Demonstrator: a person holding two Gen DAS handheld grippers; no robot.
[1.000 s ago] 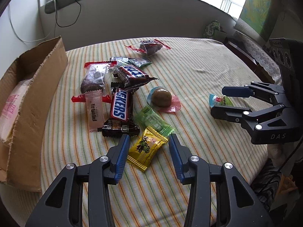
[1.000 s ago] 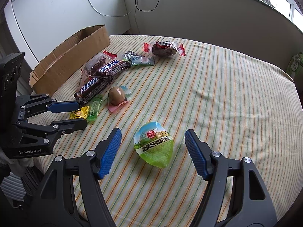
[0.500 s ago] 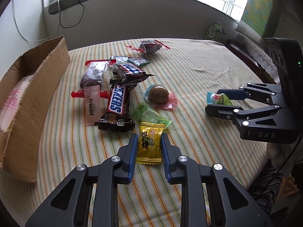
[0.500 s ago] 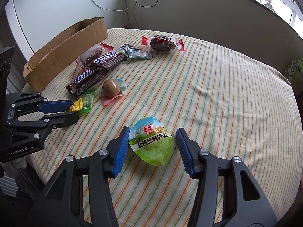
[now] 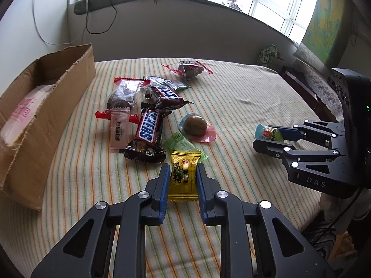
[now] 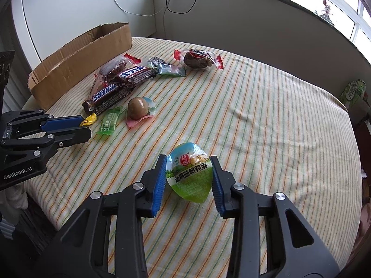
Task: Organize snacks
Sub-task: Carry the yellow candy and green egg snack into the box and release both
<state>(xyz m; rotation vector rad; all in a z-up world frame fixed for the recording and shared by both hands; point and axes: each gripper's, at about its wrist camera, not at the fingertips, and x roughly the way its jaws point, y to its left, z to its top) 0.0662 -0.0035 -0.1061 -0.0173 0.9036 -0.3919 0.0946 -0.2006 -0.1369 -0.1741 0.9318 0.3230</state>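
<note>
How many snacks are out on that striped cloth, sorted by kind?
Chocolate bars: 2, a Snickers and a second bar
Clear packs with red ends: 2
Egg packs: 2
Small sweets: 3, yellow, green, pink
Small dark and teal packets: 2
Total: 11
</note>
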